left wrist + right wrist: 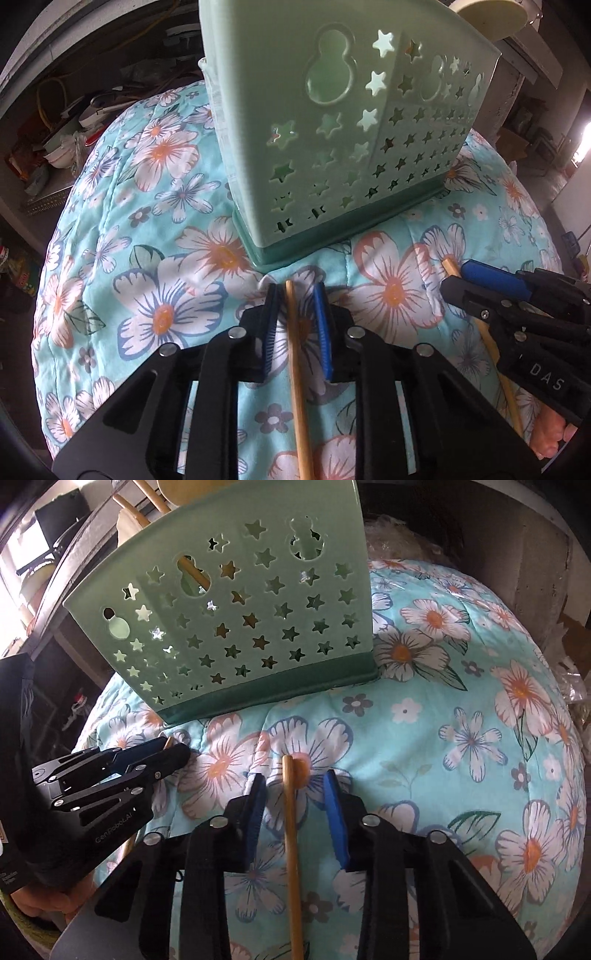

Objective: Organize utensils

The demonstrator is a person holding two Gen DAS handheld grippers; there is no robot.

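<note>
I hold my left gripper [295,325] and right gripper [295,805] with their fingers apart, each around its own chopstick [297,369] [291,830] lying on the flowered cloth [147,258], ready to squeeze, because the green holder [332,129] stands just ahead.

A pale green holder [332,129] with star-shaped cutouts stands upright at the far side. Two wooden chopsticks lie flat nearer: one left [297,369], one right [291,842].
</note>
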